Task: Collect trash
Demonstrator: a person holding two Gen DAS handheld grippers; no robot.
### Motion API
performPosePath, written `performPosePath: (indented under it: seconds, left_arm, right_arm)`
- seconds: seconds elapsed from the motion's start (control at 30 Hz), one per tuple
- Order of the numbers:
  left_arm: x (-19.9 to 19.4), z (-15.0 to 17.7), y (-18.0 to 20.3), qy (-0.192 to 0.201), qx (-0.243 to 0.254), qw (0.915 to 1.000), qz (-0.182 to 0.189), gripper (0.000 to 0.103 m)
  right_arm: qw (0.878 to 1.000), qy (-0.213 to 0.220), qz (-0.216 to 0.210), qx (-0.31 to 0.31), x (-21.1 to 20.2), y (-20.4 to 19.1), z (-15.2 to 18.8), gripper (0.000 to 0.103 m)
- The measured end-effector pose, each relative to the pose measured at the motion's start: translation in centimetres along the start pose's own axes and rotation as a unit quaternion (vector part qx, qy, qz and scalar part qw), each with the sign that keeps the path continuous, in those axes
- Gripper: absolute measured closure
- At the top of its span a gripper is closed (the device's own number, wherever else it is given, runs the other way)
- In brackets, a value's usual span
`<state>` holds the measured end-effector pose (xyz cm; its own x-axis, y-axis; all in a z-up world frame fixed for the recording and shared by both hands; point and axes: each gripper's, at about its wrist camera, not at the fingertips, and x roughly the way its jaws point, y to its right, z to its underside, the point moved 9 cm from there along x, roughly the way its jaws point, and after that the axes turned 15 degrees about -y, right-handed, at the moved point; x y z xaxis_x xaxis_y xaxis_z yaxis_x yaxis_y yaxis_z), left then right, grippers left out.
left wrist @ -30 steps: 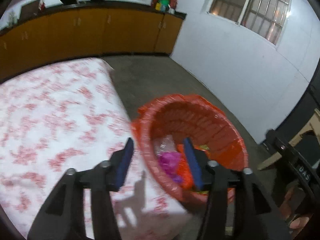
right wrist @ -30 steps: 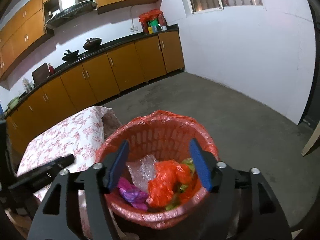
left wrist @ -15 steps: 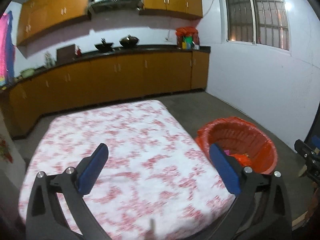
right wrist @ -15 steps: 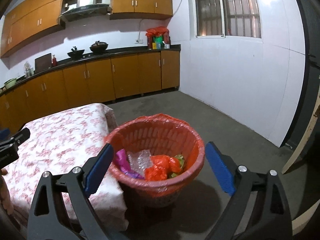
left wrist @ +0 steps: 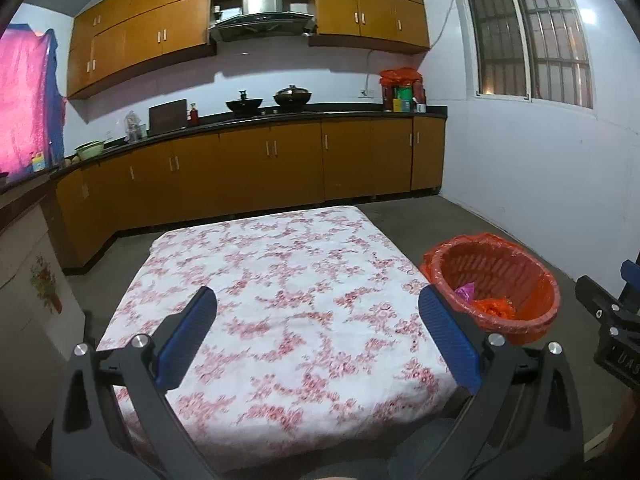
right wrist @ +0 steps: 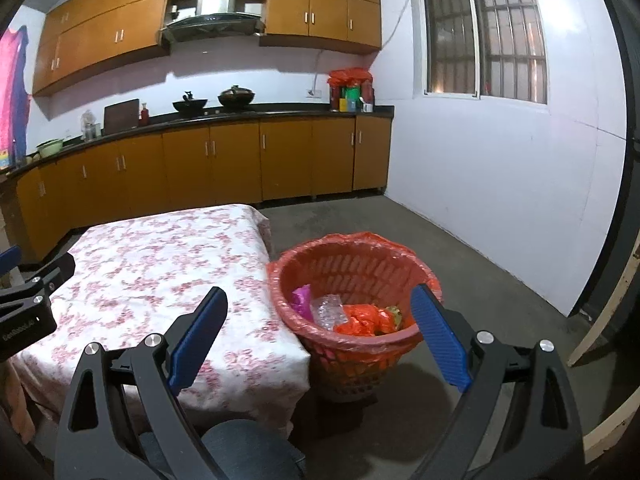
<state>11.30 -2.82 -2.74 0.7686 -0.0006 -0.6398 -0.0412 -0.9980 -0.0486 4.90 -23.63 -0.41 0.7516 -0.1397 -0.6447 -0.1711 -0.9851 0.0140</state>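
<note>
An orange basket [right wrist: 356, 276] lined with an orange bag stands on the floor right of the table [right wrist: 152, 256]. Inside it lie a purple wrapper [right wrist: 301, 295], clear crumpled plastic [right wrist: 329, 309] and an orange bag [right wrist: 360, 320]. My right gripper [right wrist: 318, 322] hangs open in front of the basket, nothing between its blue pads. In the left wrist view the basket [left wrist: 496, 280] sits at the right, and my left gripper [left wrist: 318, 330] stands open above the flowered tablecloth [left wrist: 280, 288], holding nothing. Each gripper's black body shows at the edge of the other's view.
Orange kitchen cabinets [left wrist: 280, 160] with a dark counter, pans and a hood run along the far wall. A white wall with a barred window [right wrist: 484, 32] is at the right. Grey floor [right wrist: 460, 272] lies around the basket. A pale wooden board [right wrist: 608, 312] leans at far right.
Both grippers pulled back and rose away from the basket, and their jaws spread wider. The left one swung left, from over the basket to over the table.
</note>
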Motion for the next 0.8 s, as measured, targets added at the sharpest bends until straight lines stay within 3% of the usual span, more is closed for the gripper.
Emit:
performPosePath:
  seconds: [0.8]
  left_arm:
    - [-4.5, 1.7, -2.0, 0.017, -0.035, 0.9993, 0.0, 0.004]
  right_arm:
    - [1.0, 0.026, 0.007, 0.004, -3.4, -1.2, 0.3, 0.011]
